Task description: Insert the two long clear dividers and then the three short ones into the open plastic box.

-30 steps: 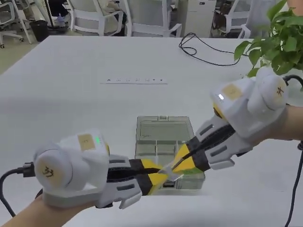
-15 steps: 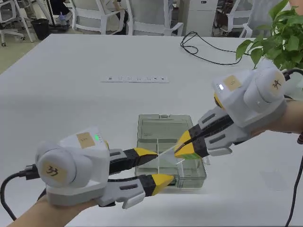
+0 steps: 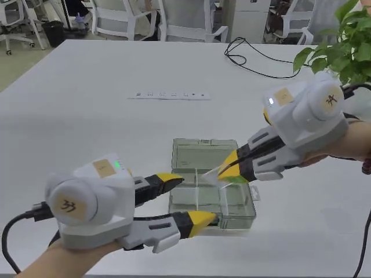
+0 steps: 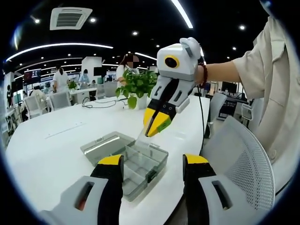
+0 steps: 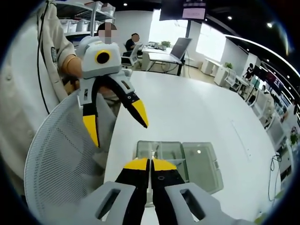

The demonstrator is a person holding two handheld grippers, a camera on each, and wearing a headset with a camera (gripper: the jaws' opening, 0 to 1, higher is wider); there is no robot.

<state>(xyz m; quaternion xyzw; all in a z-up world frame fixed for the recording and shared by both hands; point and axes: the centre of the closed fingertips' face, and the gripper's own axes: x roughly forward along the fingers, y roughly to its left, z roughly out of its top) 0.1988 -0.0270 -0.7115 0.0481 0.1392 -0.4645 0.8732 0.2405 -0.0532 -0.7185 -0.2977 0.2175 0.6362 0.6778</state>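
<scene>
At the near edge of the white tabletop (image 3: 87, 127), the left gripper (image 3: 188, 200), white with yellow-tipped black fingers (image 3: 200, 219), is held with those fingers spread wide and nothing between them. One tip is at the near left corner of the open clear plastic box (image 3: 237, 211) and the other is at the box's left side. In the left gripper view, the same gap between the fingers frames the box.

The box sits on the tabletop with its hinged lid (image 3: 203, 155) laid flat on the far side. Clear partitions stand in the tray and split it into compartments.

Over the tray, the right gripper (image 3: 229, 171) reaches in from the right. Its fingers are pinched together on a clear plastic divider (image 3: 212, 175), which slopes down and left from the tips above the box's middle. I cannot tell whether it touches the tray. In the right gripper view the fingers (image 5: 138, 165) meet with a thin edge between them.

Further off lie a flat white power strip (image 3: 170, 95) and a looped black cable (image 3: 255, 58). A green leafy plant (image 3: 342, 46) stands at the right, and white chairs (image 3: 116, 17) are beyond the tabletop.
</scene>
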